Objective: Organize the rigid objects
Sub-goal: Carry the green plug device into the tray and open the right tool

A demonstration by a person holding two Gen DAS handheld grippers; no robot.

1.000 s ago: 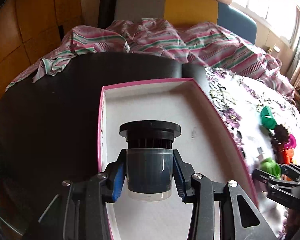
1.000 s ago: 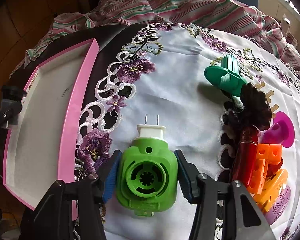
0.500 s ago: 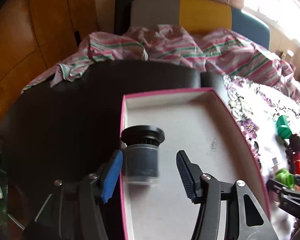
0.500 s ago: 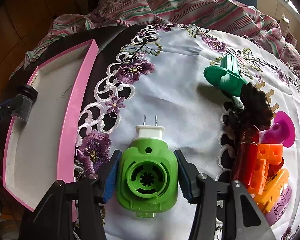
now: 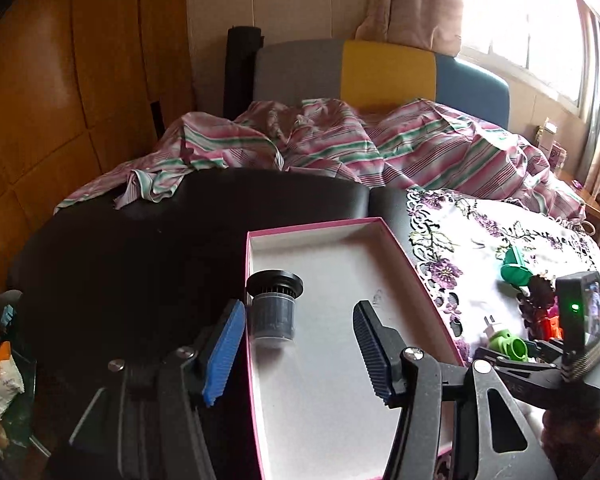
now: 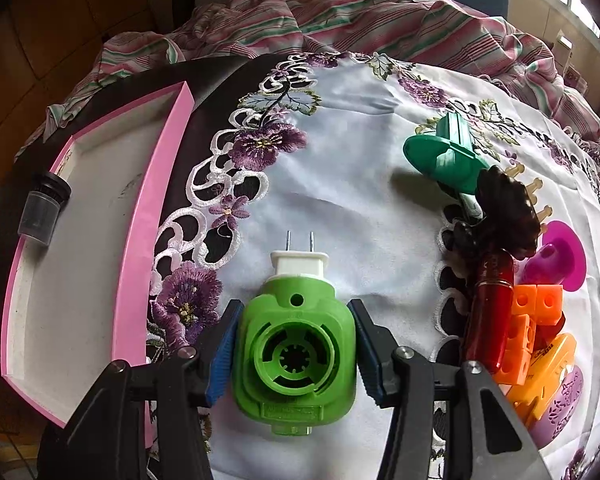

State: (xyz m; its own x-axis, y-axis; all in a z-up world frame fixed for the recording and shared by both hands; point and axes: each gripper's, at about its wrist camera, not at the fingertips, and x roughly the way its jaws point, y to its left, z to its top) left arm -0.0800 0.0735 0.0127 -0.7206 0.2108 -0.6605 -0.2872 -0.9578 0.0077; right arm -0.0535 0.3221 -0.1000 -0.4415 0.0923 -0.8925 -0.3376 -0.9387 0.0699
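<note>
Right gripper (image 6: pixel 294 354) clamps green plastic plug-in device (image 6: pixel 296 356).
White embroidered floral tablecloth (image 6: pixel 352 184) beneath; pink-rimmed shallow cardboard box (image 6: pixel 140 240) left holds grey black-capped cylinder (image 6: pixel 44 210); colourful plastic toy pile (image 6: pixel 524 312) right.

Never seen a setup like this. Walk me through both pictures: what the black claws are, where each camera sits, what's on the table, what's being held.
The black claws are two hand-held grippers. A person carries one in each hand, and each has a fisheye camera looking out along its two fingers.

The left wrist view shows the left gripper open. In front of it a dark cap-topped container stands free in the pink-rimmed box, near the box's left wall.

The right wrist view shows the right gripper shut on a green plug-in device with a white two-prong plug, over the embroidered white tablecloth. To its right lies a pile of toys: a dark green funnel-shaped piece, a red tube, orange blocks and a magenta cup-shaped piece. The box also shows at left in this view.
</note>
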